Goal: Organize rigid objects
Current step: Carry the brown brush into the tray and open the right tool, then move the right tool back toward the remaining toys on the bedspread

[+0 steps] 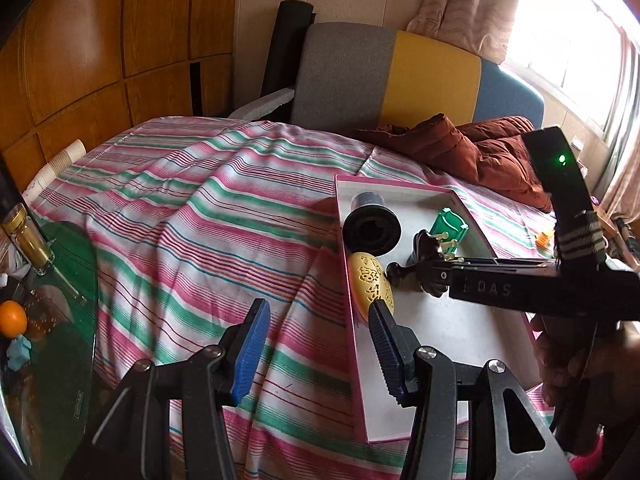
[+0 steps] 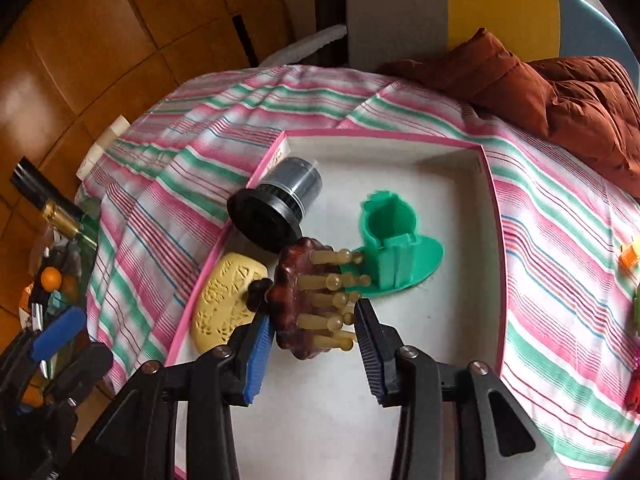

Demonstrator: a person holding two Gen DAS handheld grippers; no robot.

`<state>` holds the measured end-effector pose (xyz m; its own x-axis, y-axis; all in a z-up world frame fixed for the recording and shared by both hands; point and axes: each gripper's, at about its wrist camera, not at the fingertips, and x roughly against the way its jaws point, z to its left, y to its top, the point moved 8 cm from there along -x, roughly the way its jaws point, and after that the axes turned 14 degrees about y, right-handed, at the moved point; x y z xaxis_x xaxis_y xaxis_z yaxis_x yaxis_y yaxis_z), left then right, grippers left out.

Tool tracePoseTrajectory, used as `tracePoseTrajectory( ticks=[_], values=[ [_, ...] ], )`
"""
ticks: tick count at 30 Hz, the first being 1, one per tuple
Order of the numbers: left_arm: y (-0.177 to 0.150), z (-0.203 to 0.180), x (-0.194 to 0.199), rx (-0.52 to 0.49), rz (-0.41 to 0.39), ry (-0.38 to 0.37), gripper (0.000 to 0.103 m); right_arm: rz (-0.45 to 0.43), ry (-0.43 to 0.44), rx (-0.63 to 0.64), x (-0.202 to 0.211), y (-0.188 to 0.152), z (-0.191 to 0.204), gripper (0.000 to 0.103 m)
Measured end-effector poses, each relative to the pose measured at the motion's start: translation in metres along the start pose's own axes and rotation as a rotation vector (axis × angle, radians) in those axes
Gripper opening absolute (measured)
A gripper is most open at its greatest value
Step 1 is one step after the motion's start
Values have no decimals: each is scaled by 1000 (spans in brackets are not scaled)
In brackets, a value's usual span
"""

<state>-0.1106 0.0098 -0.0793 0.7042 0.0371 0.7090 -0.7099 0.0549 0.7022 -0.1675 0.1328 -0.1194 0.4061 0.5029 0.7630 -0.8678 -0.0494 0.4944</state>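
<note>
In the right wrist view the right gripper stood spread, with the brown massage brush lying between its pads. The left pad sat just at the brush's dark body; the right pad was beside the peg tips with a sliver of gap, so the pads seemed not to press and the brush appeared to rest on the floor of the pink-rimmed tray. The brush's long axis ran from the tongs toward 11 o'clock, knob handle up and left, pegs pointing to 3 o'clock. Just beyond, at 10 o'clock, lay the yellow carved oval; at 1 o'clock the green plastic holder; farther, at 11 o'clock, the black cylinder on its side against the tray's left rim.

The left gripper hung spread and empty over the striped cloth at the tray's near-left edge. The right hand was clearly the nearer to the brush; judging by that, any re-grip would be its job.
</note>
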Motion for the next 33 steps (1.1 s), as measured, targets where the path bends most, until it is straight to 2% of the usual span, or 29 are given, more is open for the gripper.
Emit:
tracePoseTrajectory(
  ticks=[7, 12, 17, 20, 26, 30, 33],
  values=[
    [2, -5, 4, -9, -9, -8, 52, -72, 33, 3, 38, 0, 2, 47],
    [3, -12, 9, -24, -16, -14, 53, -113, -19, 16, 74, -11, -11, 47],
    [4, -24, 20, -48, -37, -29, 54, -176, -71, -10, 122, -22, -41, 47],
    [5, -35, 25, -78, -49, -39, 54, -203, -123, -51, 148, -29, -70, 47],
    [8, -63, 37, -130, -59, -92, 54, -281, -303, -180, 209, -41, -152, 47],
    [10, -88, 44, -176, -67, -126, 57, -392, -451, -359, 260, -57, -228, 47],
    [10, -109, 49, -218, -71, -150, 57, -482, -530, -517, 288, -88, -281, 47]
  ],
)
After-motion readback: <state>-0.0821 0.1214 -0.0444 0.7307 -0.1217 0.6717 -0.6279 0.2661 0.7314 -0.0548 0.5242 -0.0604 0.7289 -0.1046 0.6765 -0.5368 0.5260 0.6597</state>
